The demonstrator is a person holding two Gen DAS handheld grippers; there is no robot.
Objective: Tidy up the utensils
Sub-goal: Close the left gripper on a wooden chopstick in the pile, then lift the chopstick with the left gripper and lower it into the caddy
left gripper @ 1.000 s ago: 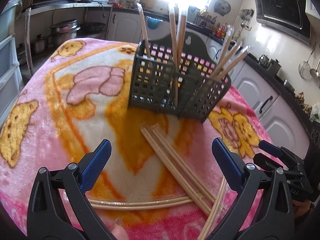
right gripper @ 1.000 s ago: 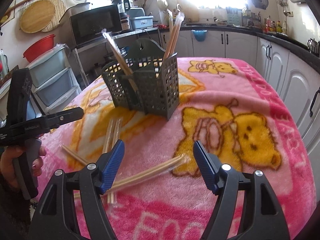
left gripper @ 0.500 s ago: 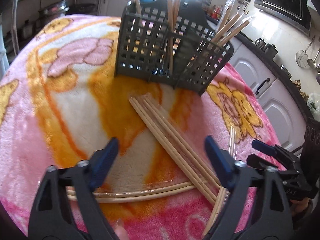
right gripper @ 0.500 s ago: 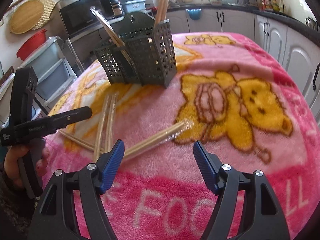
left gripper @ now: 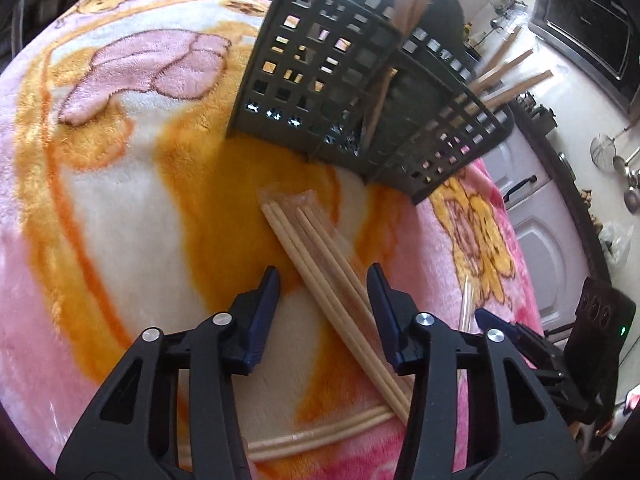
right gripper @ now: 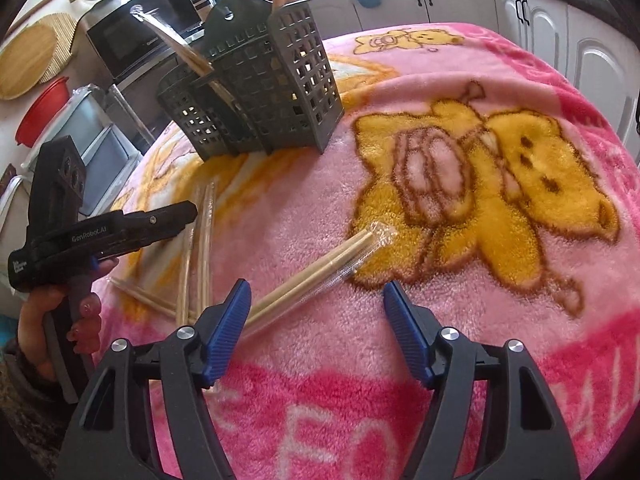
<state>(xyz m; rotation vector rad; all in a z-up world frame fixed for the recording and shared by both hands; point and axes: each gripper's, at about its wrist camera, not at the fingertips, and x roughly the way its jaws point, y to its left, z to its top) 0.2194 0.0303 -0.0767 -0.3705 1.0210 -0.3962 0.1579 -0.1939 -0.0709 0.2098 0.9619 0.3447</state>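
Chopsticks (left gripper: pixel 320 264) between closing left hand-held gripper (left gripper: pixel 323 280) jaws

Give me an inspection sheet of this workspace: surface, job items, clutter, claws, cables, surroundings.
Surface: pink cartoon blanket covers the table.
Job's things: dark slotted utensil basket stands upright and holds several chopsticks. Wrapped chopstick bundle lies before it. Another wrapped pair lies on the pink area, and a third pair lies crosswise nearer the camera.
Clutter: nothing seen.
Claws: left claw is closing, its jaws either side of the bundle, not yet pressing. Right claw is open and closing slightly; the wrapped pair passes its left finger.
Cables: nothing seen.
Surroundings: kitchen with white cabinets, microwave, red bowl.
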